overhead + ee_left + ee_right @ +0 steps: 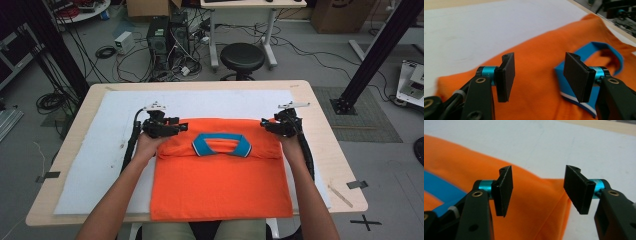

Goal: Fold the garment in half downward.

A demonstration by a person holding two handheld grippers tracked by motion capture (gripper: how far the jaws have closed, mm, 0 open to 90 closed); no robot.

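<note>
Lifting both grippers, left (pixel 184 127) and right (pixel 263 125), fingers wide and empty; we'd clear the shirt (pixel 220 185) without snagging the fold.

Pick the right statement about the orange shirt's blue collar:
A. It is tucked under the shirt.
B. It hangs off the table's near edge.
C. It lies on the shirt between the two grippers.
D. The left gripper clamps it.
C: in the high view the collar lies on top of the folded shirt, between the left gripper and the right gripper, both open with nothing between their jaws.
</note>
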